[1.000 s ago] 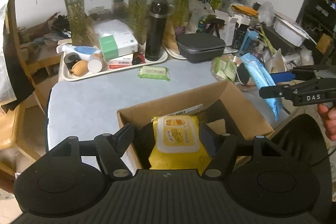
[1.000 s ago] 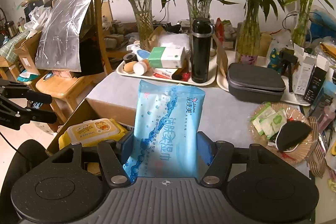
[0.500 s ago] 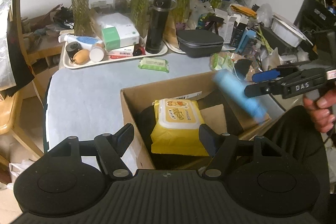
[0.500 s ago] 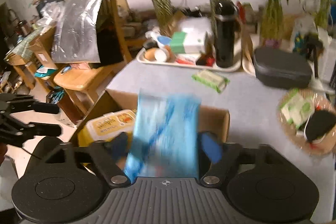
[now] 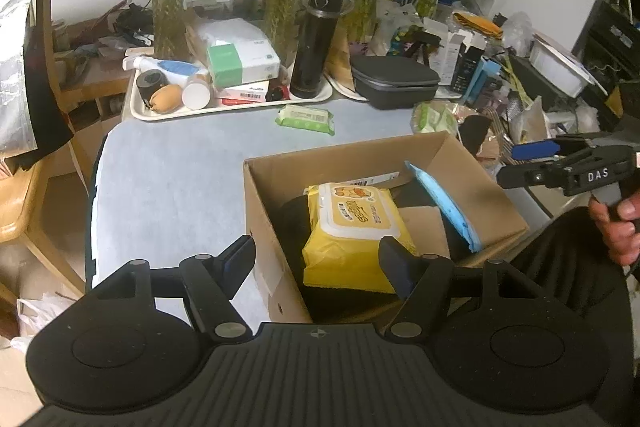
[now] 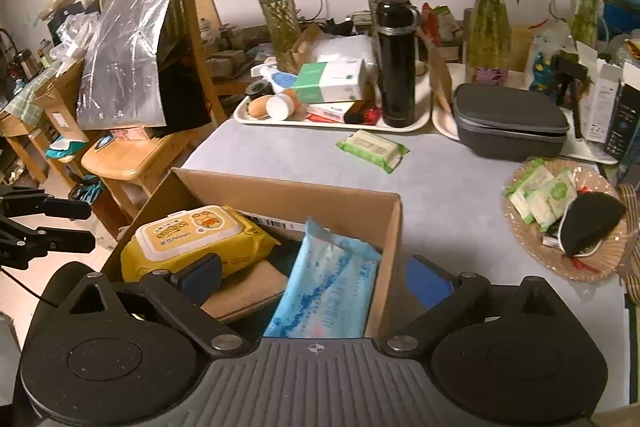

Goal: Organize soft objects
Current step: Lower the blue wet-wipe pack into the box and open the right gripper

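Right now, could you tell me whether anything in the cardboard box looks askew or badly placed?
Yes. The blue wipes pack stands tilted on edge, leaning against the right wall of the cardboard box, not flat. The yellow wipes pack beside it lies slanted too.

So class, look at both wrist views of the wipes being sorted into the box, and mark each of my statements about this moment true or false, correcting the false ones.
1. The yellow wipes pack lies inside the cardboard box. True.
2. The right tool is clamped on the blue wipes pack. False: its fingers are spread and the pack leans in the box, free of them.
3. A small green wipes pack lies on the table outside the box. True.
4. The left tool grips the yellow pack. False: it is open and holds nothing.
5. The black bottle lies on its side. False: it stands upright on the tray.
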A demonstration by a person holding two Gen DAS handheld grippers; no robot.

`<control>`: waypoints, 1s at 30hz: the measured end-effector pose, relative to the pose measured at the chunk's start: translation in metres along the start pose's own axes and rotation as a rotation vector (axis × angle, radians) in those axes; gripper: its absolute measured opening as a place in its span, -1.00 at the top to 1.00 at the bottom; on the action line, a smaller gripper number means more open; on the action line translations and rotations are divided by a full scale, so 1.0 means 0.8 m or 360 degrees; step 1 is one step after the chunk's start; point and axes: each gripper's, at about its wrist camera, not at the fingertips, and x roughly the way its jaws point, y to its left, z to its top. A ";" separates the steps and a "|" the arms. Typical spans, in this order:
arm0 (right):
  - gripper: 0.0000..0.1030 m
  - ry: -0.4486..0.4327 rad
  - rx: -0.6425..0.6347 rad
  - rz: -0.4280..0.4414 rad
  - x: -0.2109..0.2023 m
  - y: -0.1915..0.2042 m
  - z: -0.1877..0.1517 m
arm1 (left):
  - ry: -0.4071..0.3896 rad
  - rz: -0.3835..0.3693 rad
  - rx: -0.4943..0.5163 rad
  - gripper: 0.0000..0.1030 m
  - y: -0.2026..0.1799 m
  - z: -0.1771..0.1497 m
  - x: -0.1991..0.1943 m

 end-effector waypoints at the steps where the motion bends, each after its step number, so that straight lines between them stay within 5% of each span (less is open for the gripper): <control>1: -0.92 0.0000 0.0001 -0.0008 0.000 -0.001 -0.001 | -0.0006 0.0000 -0.0007 -0.32 0.000 0.000 0.000; 30: -1.00 -0.0066 -0.0016 -0.0173 0.015 -0.021 0.063 | -0.0199 0.0035 -0.0034 -0.32 0.016 0.054 0.016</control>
